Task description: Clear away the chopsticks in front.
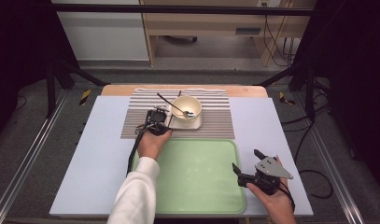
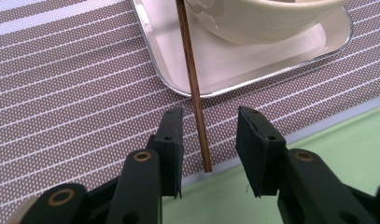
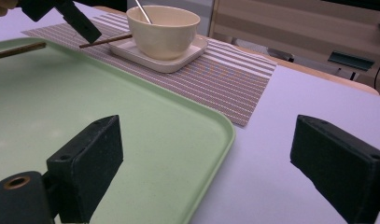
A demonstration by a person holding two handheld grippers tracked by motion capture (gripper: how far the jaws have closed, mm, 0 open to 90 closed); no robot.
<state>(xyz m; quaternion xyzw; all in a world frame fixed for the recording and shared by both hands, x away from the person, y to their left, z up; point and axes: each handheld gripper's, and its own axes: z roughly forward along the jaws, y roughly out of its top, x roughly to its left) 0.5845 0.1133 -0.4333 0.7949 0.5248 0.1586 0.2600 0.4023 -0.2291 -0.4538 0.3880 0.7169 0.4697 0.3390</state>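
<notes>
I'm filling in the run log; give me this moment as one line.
left claw: open, astride chopstick end, no contact | right claw: open, idle over tray edge | bowl: on plate

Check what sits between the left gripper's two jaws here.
In the left gripper view, the brown chopstick runs between the left gripper's jaws, touching neither, over the striped placemat.

Wooden chopstick point(image 2: 193, 84), glossy bowl point(image 2: 262, 18), woven placemat point(image 2: 75, 93).

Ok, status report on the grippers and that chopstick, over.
Left gripper open, straddling thin brown wooden chopstick, pads not touching. Right gripper open, empty, over green tray edge. Nothing blocking.
</notes>
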